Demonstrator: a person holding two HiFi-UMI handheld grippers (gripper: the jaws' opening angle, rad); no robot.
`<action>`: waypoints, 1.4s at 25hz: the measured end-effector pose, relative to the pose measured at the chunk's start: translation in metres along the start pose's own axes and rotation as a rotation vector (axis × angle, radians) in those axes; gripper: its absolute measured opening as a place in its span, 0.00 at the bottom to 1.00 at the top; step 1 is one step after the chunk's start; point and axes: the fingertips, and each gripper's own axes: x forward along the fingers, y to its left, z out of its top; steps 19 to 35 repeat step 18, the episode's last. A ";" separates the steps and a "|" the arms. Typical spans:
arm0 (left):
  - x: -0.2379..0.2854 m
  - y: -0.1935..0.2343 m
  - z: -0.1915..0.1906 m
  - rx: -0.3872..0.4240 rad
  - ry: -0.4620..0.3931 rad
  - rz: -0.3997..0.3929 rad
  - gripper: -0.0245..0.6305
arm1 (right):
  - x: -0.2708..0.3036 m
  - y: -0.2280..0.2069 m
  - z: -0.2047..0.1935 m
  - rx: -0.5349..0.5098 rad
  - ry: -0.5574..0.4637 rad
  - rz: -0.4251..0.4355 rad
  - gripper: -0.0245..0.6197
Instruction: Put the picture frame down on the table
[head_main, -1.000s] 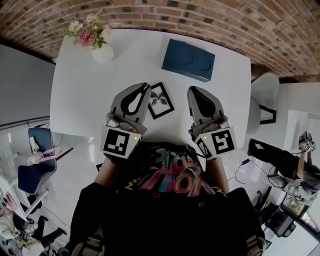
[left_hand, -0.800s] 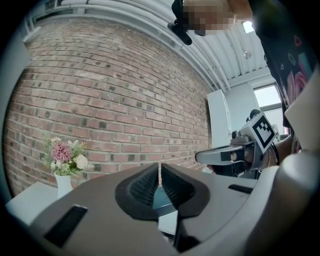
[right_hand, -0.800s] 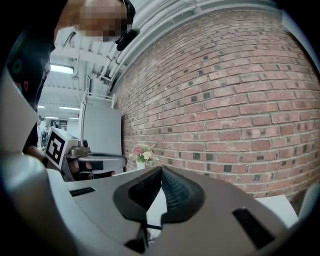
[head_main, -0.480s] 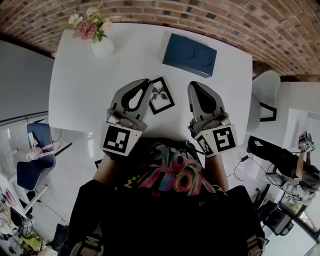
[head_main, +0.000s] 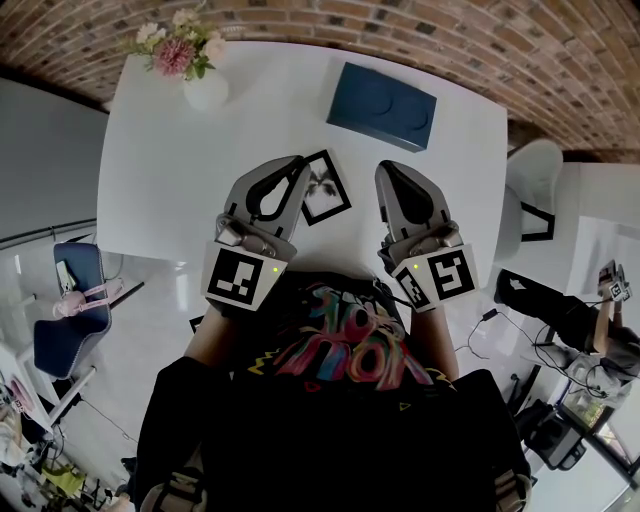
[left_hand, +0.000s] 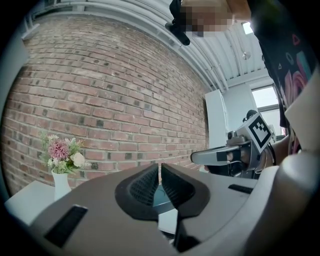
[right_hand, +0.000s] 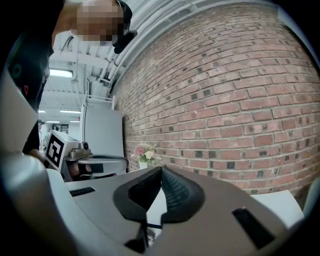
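A small black picture frame (head_main: 327, 190) with a white mat and a dark print lies on the white table (head_main: 170, 180), turned at an angle. My left gripper (head_main: 297, 163) hovers just left of it, its body covering the frame's left edge, jaws shut on nothing. To the frame's right is my right gripper (head_main: 383, 170), apart from it and likewise shut and empty. In the left gripper view the pads of the left gripper (left_hand: 160, 166) meet at the tip. The right gripper view shows the right gripper (right_hand: 161, 169) with its tips together. Neither gripper view shows the frame.
A dark blue box (head_main: 381, 107) sits at the table's far side, right of centre. A white vase of pink flowers (head_main: 204, 88) stands at the far left corner. A brick wall (head_main: 420, 30) runs behind. A blue chair (head_main: 70, 325) is left and a white chair (head_main: 528, 195) is right.
Almost nothing: both grippers stay shut beside the frame, and the head view has shifted slightly, so the table sits a little higher in the picture.
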 end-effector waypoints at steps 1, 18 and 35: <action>0.000 0.000 0.000 -0.001 0.000 -0.003 0.09 | 0.001 0.000 -0.001 0.002 0.001 -0.001 0.07; 0.009 -0.010 -0.009 0.032 0.019 -0.081 0.09 | 0.003 -0.005 -0.009 0.007 0.018 0.010 0.07; 0.009 -0.010 -0.009 0.032 0.019 -0.081 0.09 | 0.003 -0.005 -0.009 0.007 0.018 0.010 0.07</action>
